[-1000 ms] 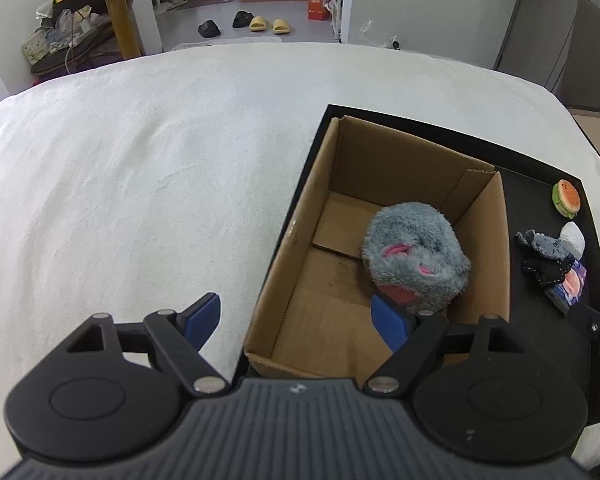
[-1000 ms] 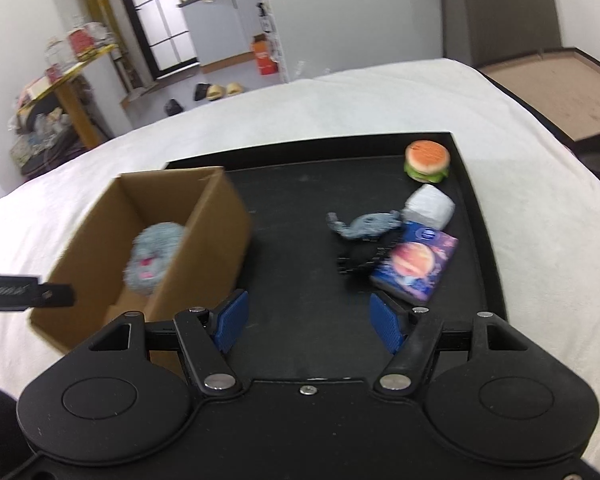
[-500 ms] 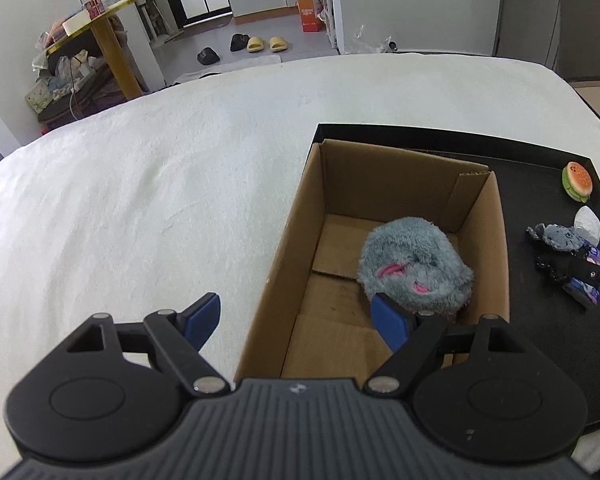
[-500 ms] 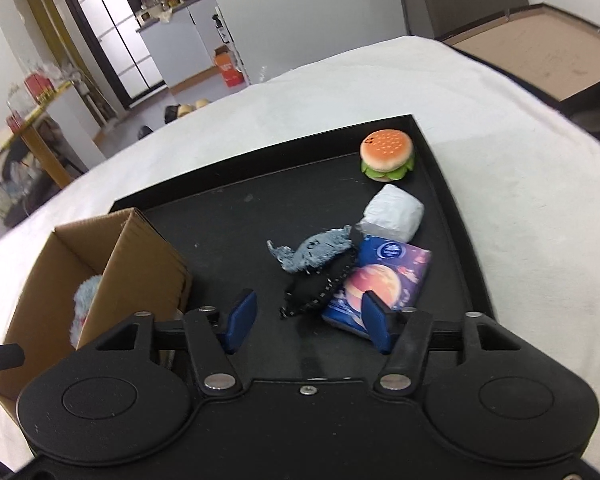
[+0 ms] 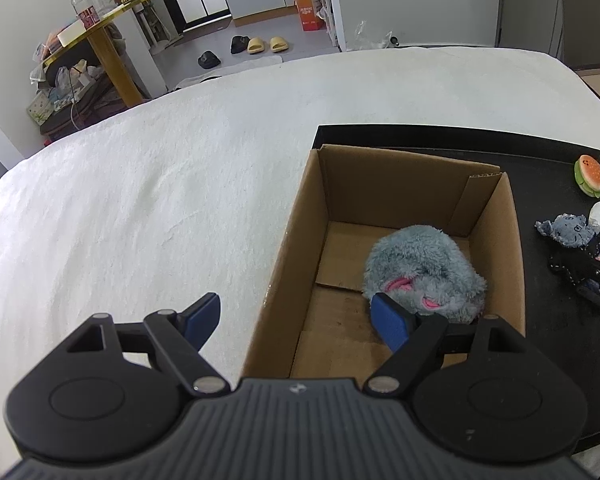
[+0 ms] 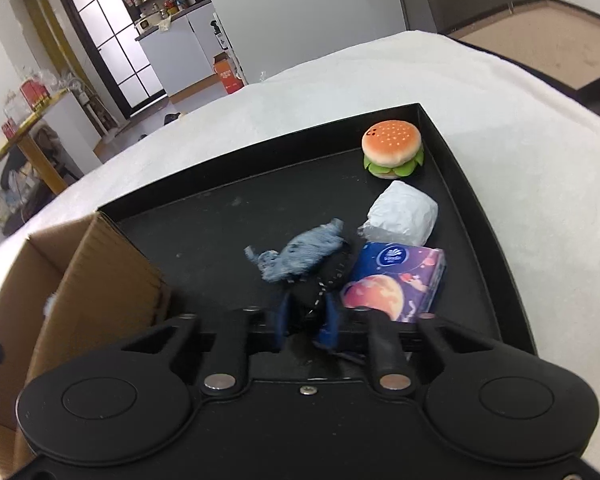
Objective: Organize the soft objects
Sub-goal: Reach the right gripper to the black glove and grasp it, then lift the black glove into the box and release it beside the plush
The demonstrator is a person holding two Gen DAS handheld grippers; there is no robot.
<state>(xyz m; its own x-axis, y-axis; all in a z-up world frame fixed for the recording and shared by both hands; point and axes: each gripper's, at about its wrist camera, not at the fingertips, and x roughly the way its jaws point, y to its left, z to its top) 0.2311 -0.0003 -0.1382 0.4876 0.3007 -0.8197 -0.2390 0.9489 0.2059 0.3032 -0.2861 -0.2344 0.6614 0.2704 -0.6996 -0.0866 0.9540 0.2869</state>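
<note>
Right gripper (image 6: 306,316): jaws just closed, blue pads pinched on a black soft item (image 6: 320,284) lying on the black tray (image 6: 204,236). Item partly hidden by the pads; kind not determinable. Touching it on the far side, a grey-blue rag-like toy (image 6: 300,254). Just right of the jaws, a purple tissue pack (image 6: 396,280). Beyond that, a white wrapped bundle (image 6: 400,216), touching or almost touching the pack. Farther still, near the tray's far right corner, a plush burger (image 6: 392,148), apart from the rest.

Left gripper (image 5: 296,318): jaws wide apart, nothing between the pads. Held above the near left wall of the cardboard box (image 5: 296,216), one pad outside the box over the white cover (image 5: 140,200), the other over the box interior. Inside the box, against the right wall, a grey furry plush (image 5: 420,264) with pink details. Box standing at the tray's left end. Burger, grey-blue toy and the right gripper's tip also seen at the right edge of this view.

Background: floor with slippers (image 5: 266,44), a yellow table (image 5: 100,32) with clutter.
</note>
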